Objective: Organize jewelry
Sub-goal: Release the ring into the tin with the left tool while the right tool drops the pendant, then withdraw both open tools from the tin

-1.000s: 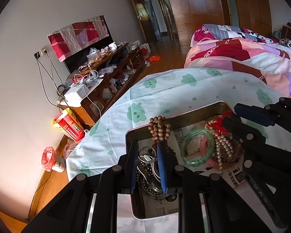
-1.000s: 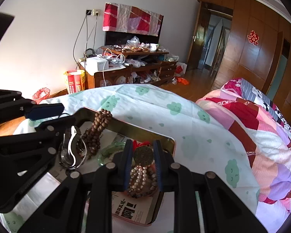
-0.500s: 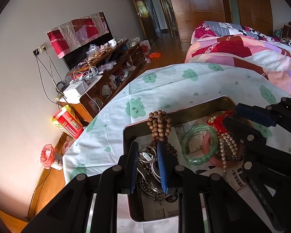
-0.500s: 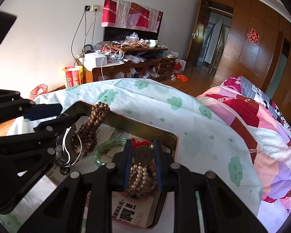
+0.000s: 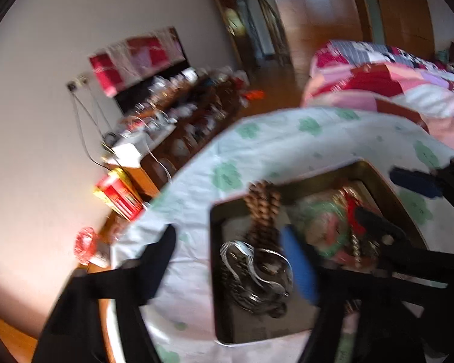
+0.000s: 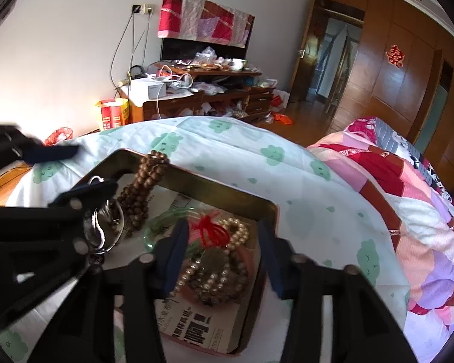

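A metal tray (image 6: 215, 185) on the cloud-print cloth holds the jewelry. In the right wrist view my right gripper (image 6: 224, 260) is open over a pearl bracelet with a coin pendant (image 6: 215, 260) and red knot (image 6: 210, 231), not touching them. A brown wooden bead string (image 6: 142, 190) hangs over the tray's far rim; a green bangle (image 6: 163, 220) lies beside it. In the blurred left wrist view my left gripper (image 5: 230, 260) is open above a silver chain bracelet (image 5: 254, 269) lying in the tray (image 5: 218, 302). The bead string (image 5: 261, 208) and green bangle (image 5: 324, 227) show there too.
The tray sits on a cloth-covered surface (image 6: 242, 151). A patchwork quilt on a bed (image 6: 408, 211) lies to the right. A cluttered wooden cabinet (image 6: 196, 90) stands against the far wall, with a red box (image 6: 110, 115) beside it. A printed paper (image 6: 196, 323) lines the tray.
Both grippers have opened. The left let go of the silver chain and the right let go of the coin pendant; both pieces now lie in the tray. The left view is motion-blurred.
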Available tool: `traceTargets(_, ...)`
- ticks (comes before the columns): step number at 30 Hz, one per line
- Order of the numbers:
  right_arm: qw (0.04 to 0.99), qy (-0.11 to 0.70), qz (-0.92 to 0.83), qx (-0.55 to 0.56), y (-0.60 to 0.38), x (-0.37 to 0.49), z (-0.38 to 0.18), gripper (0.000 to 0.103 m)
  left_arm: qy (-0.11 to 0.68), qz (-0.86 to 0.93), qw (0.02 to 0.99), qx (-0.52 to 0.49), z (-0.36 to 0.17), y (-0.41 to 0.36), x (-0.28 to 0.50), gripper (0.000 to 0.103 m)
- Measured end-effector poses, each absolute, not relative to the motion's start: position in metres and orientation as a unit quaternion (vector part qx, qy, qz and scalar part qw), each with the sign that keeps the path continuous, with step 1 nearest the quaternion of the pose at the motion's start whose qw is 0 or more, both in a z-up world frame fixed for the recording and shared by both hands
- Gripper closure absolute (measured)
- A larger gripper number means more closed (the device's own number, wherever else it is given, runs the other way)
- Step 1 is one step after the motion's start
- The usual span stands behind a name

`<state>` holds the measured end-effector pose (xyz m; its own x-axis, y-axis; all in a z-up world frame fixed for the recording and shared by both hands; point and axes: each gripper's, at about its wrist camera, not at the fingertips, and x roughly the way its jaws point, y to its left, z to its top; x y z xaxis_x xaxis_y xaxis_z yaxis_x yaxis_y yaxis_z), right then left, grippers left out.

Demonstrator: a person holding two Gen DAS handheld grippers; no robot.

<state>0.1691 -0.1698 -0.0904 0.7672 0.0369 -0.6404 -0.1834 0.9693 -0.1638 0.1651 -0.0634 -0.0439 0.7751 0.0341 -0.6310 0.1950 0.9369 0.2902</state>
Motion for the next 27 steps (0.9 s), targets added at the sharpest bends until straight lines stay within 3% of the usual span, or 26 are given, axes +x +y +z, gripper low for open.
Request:
traceTargets(11,0.944,0.316,0.027,-0.091,-0.185,0.139,-0.074,0.033,0.332,-0.032,0.932,0.143,-0.035,-0.040,0.135,0.019)
traceTargets(27,0.946,0.309,0.026,-0.091,-0.183,0.123,-0.072,0.029,0.343,-0.021,0.932,0.119,-0.040,-0.017,0.116,0.019)
